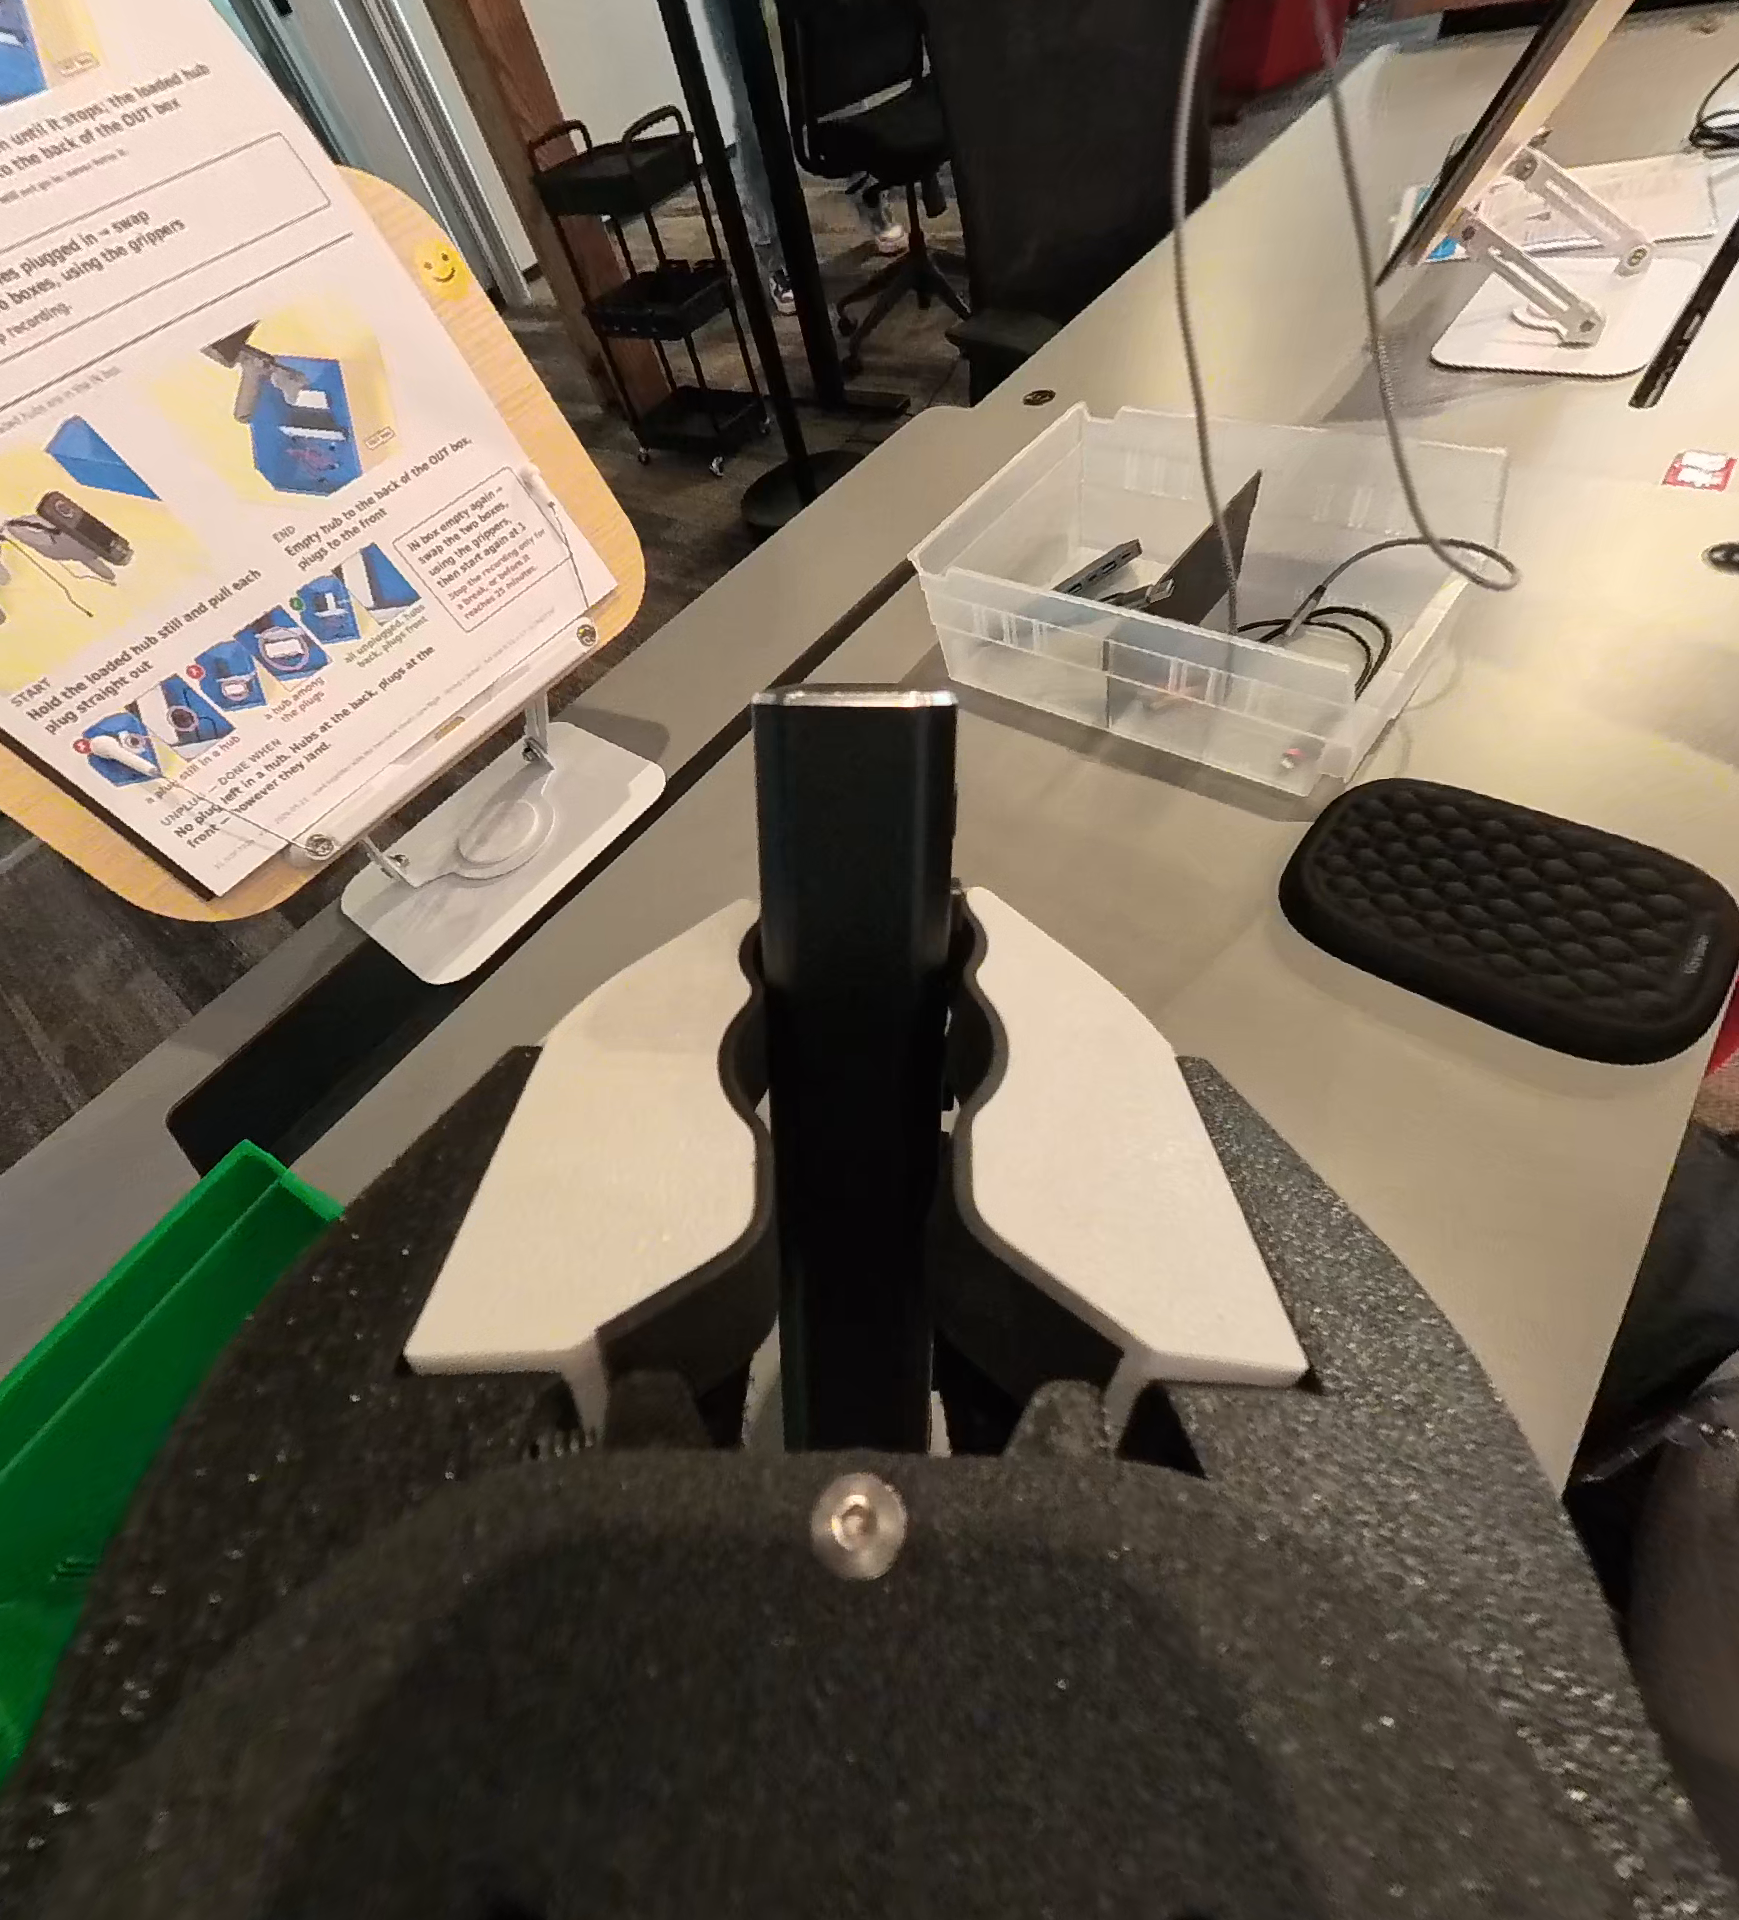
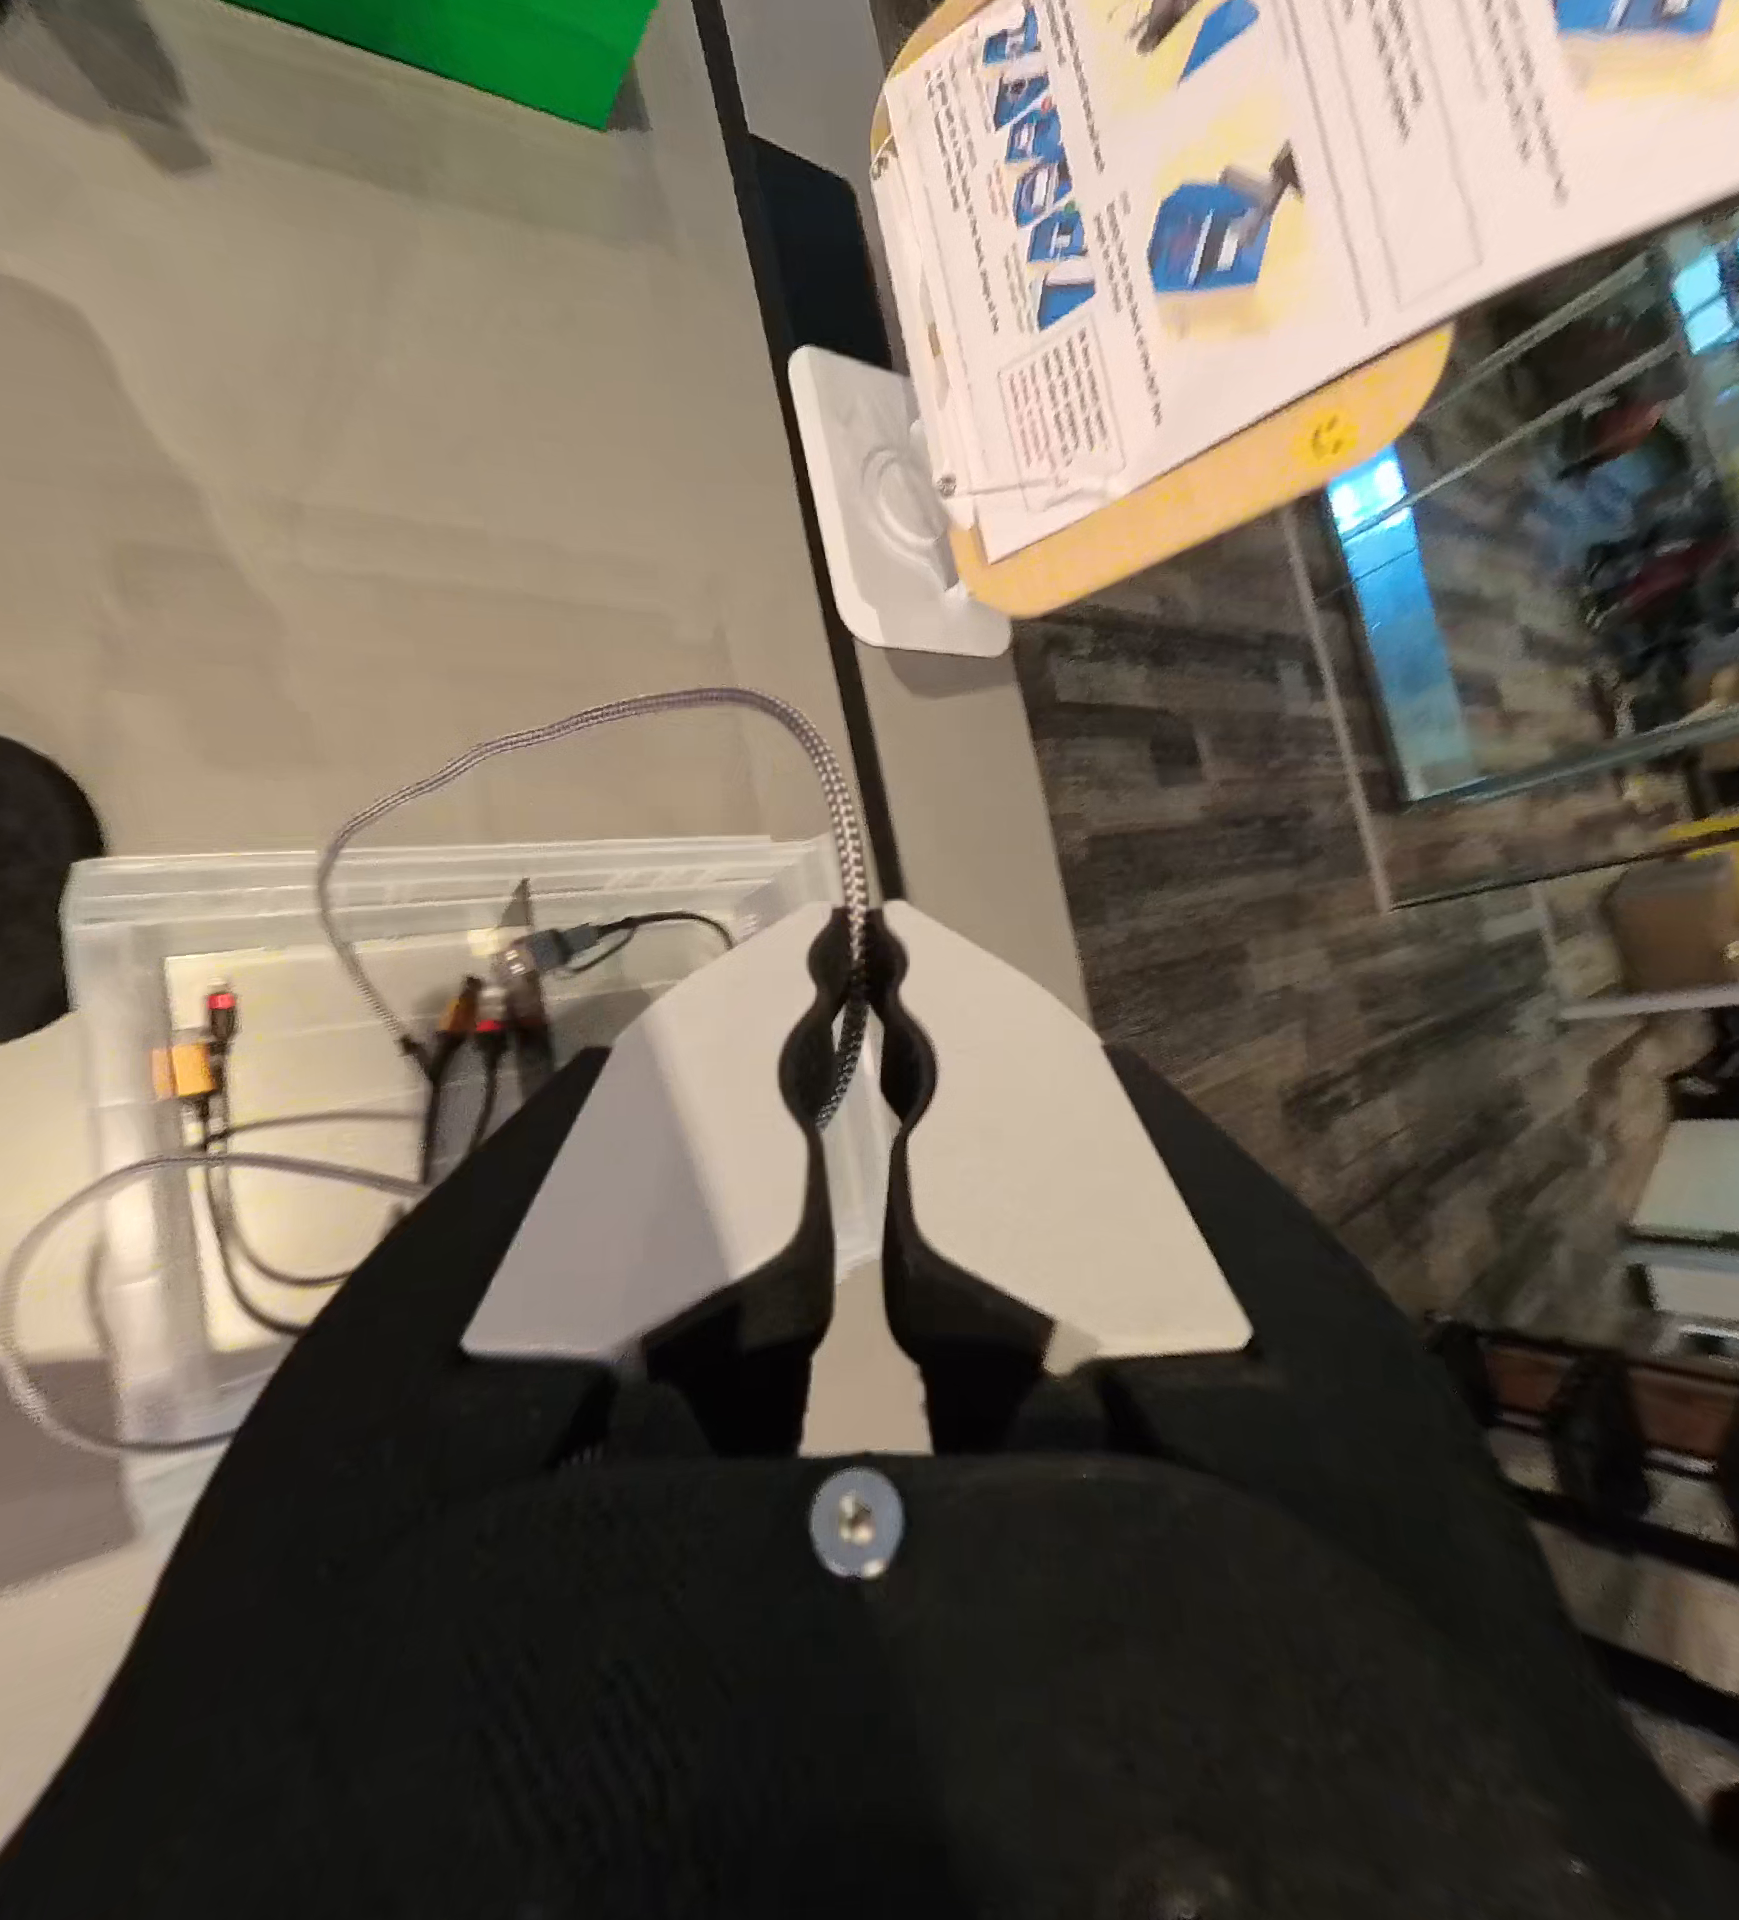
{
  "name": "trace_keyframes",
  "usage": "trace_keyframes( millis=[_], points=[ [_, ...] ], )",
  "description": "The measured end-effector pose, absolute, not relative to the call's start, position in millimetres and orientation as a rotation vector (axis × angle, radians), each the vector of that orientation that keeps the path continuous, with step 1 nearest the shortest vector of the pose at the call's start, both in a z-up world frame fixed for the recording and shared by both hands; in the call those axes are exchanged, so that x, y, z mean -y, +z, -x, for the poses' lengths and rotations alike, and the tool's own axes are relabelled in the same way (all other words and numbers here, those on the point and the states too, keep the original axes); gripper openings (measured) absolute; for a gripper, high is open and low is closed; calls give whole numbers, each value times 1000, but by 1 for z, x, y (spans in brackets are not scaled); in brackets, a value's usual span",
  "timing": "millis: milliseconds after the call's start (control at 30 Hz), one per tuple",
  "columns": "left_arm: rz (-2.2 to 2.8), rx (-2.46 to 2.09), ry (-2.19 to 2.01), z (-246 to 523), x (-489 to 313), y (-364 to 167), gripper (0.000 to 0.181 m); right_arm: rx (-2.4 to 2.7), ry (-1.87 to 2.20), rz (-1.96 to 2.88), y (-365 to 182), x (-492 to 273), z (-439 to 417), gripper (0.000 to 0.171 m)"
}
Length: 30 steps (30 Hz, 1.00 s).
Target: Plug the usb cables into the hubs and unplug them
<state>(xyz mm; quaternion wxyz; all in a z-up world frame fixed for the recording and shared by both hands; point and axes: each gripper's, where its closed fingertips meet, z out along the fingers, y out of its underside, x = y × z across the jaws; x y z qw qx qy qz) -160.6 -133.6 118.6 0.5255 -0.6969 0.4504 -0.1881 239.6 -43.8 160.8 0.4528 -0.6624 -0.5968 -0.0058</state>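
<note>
Stretching across both views, a grey desk [image 1: 1104, 1091] carries the whole scene: an instruction board [image 1: 221, 436] propped on a white stand at its edge, a clear plastic bin [image 1: 1208, 613] holding spare hubs and cables, and a black padded wrist rest [image 1: 1509, 914] just beside it. Raised above the desk, the left gripper [image 1: 860, 914] is closed firmly around a dark, slim USB hub [image 1: 849, 987], which stands upright between its white fingers [image 1: 636, 1143] with its metal-edged end pointing away from the camera. No plug is visible in the hub from this angle, though its port side is hidden. The right gripper [image 2: 860, 925], pictured in a tilted and blurred view, is nearly closed and pinches a braided grey cable [image 2: 844, 997] between its fingertips; the cable loops upward and trails back toward the bin below. Its plug end cannot be seen. Judging by this, the work appears to be at the plugging stage, with hub and cable both lifted but well apart. The next move likely calls for bringing the two grippers together, finding the cable's connector, turning it to face a port, and pushing straight in while the left gripper holds the hub steady.
</note>
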Motion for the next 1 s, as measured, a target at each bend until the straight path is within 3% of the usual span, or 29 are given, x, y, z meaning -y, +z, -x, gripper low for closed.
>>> trace_keyframes(
  millis=[367, 500, 633, 1000],
  points=[
    [1669, -1065, -481, 165, 136, 111, 30, 1451, -171, 1445, 164, 28, -232, 4],
    [1661, -1063, -502, 167, 139, 107, 30, 1380, -161, 1551, 113, 52, -280, 4],
    [1667, -1059, -526, 168, 138, 101, 30, 1337, -413, 1570, 65, 61, -326, 3],
    [1668, -1110, -595, 138, 142, 85, 30, 1801, -388, 1743, -49, 86, -289, 4]
  ],
)
